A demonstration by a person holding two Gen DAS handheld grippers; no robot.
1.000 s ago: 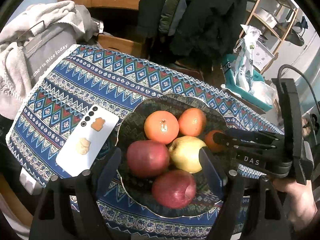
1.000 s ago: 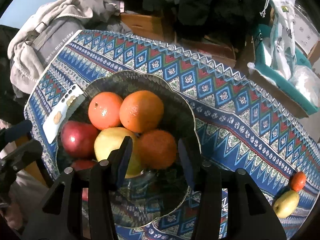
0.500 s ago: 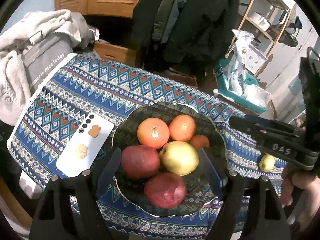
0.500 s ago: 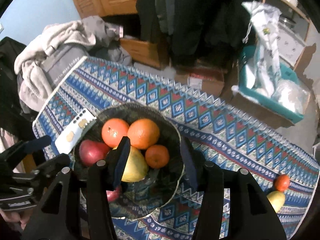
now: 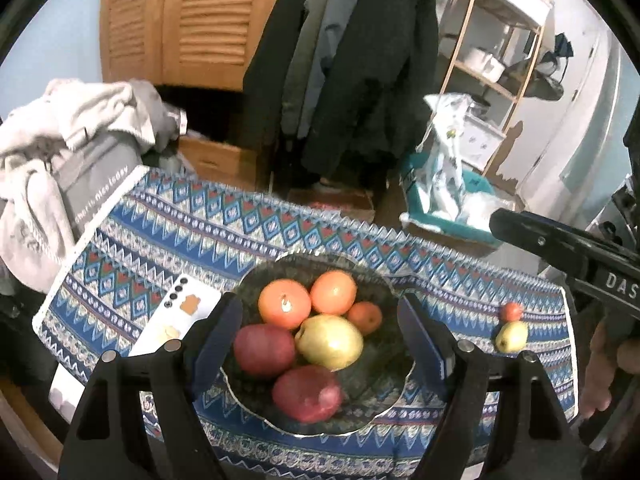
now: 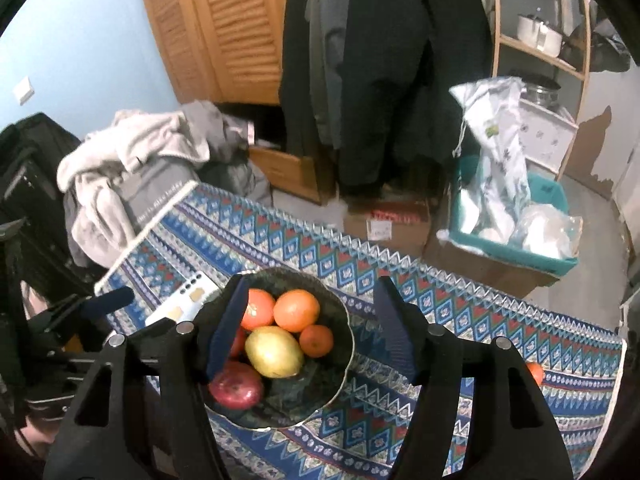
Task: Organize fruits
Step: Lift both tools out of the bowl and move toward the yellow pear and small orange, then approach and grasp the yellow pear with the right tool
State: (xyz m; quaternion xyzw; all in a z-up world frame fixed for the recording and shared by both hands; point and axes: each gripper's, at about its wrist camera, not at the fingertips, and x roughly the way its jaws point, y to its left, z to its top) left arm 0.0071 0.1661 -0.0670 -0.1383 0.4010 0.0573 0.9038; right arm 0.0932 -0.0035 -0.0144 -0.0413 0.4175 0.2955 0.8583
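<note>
Now, line by line:

Left gripper [image 5: 320, 344]: its jaws are standing spread and pinching nothing, hovering above the bowl.

Right gripper [image 6: 308, 336]: its jaws have just been opening and are gaping with nothing between the pads; it is hanging clear above the bowl.

Bowl [image 5: 376, 276]: a dark scalloped dish sitting on the patterned tablecloth [image 5: 248, 236].

Fruit in the bowl: two large oranges [image 5: 285, 303] at the back, a small orange [image 5: 365, 316] beside them, a yellow-green apple [image 5: 329, 341] in the middle, and two red apples [image 5: 264, 350] toward the near rim, all lying touching one another.

Fruit outside the bowl: a small reddish fruit [image 5: 511, 311] and a yellow-green fruit [image 5: 511, 336] are lying just beside each other on the cloth, well apart from the bowl, near the right edge.

Phone [image 5: 182, 316]: a white handset lying flat on the cloth just left of the bowl.

Person: a hand [image 5: 608, 364] is gripping the right gripper's handle at the edge of the left wrist view.
</note>
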